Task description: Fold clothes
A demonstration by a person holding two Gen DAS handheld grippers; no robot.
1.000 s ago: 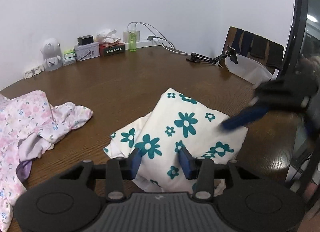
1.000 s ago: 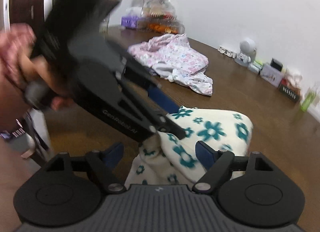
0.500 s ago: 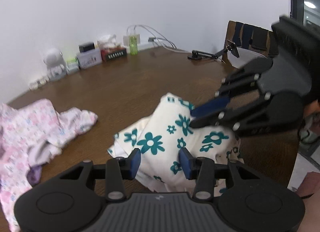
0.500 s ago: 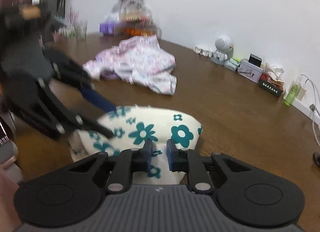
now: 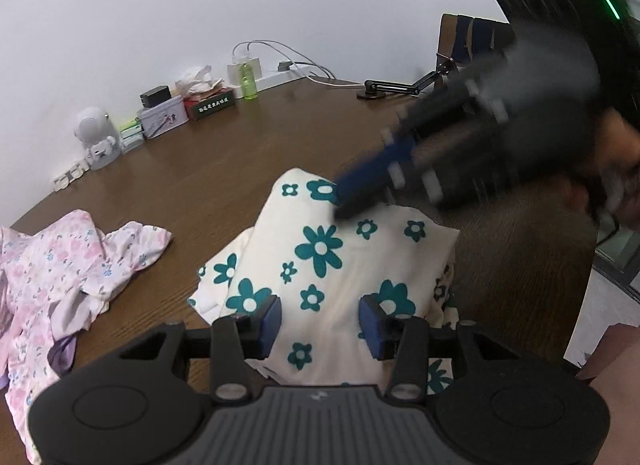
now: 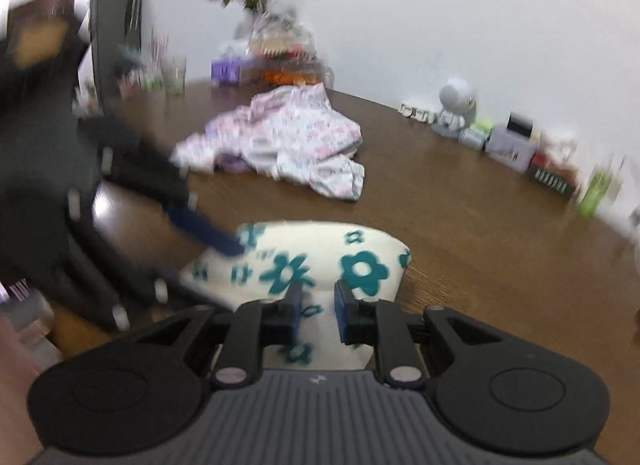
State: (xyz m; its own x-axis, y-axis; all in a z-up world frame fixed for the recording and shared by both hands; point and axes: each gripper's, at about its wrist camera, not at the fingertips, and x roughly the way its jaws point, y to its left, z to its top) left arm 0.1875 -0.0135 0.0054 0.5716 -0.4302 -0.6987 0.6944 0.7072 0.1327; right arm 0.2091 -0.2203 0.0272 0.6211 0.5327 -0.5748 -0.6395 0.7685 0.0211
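Observation:
A cream garment with teal flowers (image 5: 320, 249) lies folded and bunched on the brown table (image 5: 240, 153). My left gripper (image 5: 322, 325) grips its near part, and cloth fills the gap between the blue pads. In the right wrist view a blue left finger (image 6: 204, 231) lies on top of the garment's (image 6: 320, 241) left edge. My right gripper (image 6: 319, 307) has a narrow gap with a fold of cloth pinched in it, and its jaws are opening slightly. In the left wrist view the right gripper (image 5: 340, 209) is blurred, with its tips on the garment's far edge.
A crumpled pink flowered garment (image 5: 60, 265) (image 6: 280, 137) lies further along the table. Small boxes, a white robot figure (image 5: 94, 137) and a green bottle (image 5: 247, 81) line the wall. A black clamp arm (image 5: 392, 85) and a chair (image 5: 472, 41) stand at the far right.
The right gripper's jaws went from wide around the garment to a narrow pinch on it, and it swung in over the far edge. The left gripper kept its grip and shifted slightly.

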